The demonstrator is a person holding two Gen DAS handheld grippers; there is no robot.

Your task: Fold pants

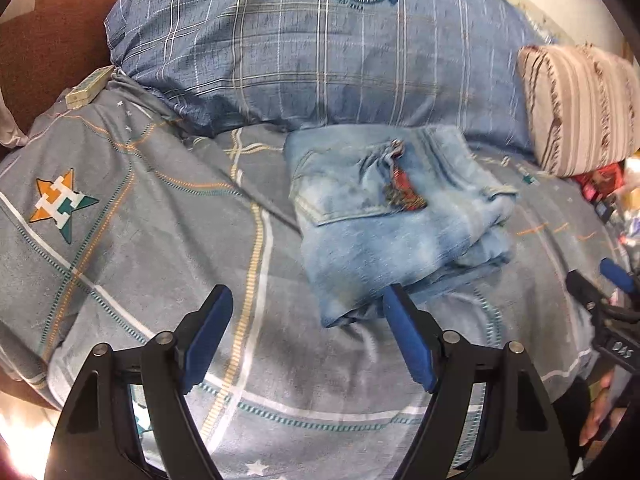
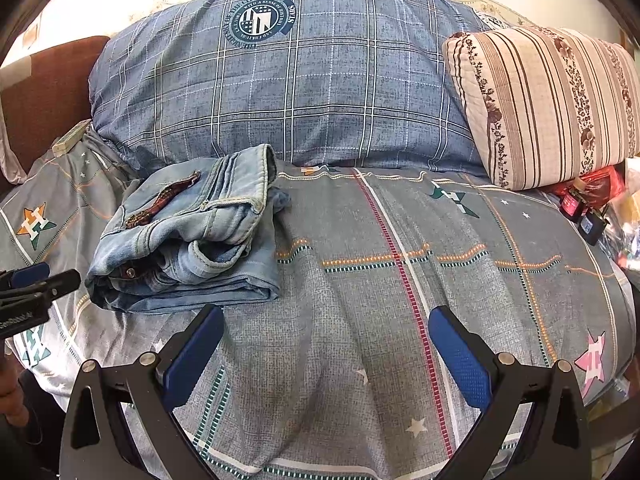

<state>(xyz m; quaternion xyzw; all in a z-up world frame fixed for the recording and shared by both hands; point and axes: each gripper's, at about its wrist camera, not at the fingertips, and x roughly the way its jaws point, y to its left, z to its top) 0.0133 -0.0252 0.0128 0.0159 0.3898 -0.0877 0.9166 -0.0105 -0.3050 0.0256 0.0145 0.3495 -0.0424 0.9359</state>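
The light blue jeans (image 1: 396,216) lie folded in a thick bundle on the grey patterned bedsheet (image 1: 160,240), a red patterned strip on top. In the right wrist view the jeans (image 2: 192,236) sit at the left, waistband and button facing me. My left gripper (image 1: 308,312) is open and empty, its right finger close to the bundle's near edge. My right gripper (image 2: 326,330) is open and empty above the bare sheet (image 2: 380,280), to the right of the jeans. The right gripper also shows at the right edge of the left wrist view (image 1: 600,280).
A large blue plaid pillow (image 2: 300,80) lies behind the jeans. A striped beige cushion (image 2: 548,100) sits at the back right, with red and dark items (image 2: 584,200) beside it. A brown headboard (image 1: 48,40) stands at the left, a small pale box (image 1: 86,88) by it.
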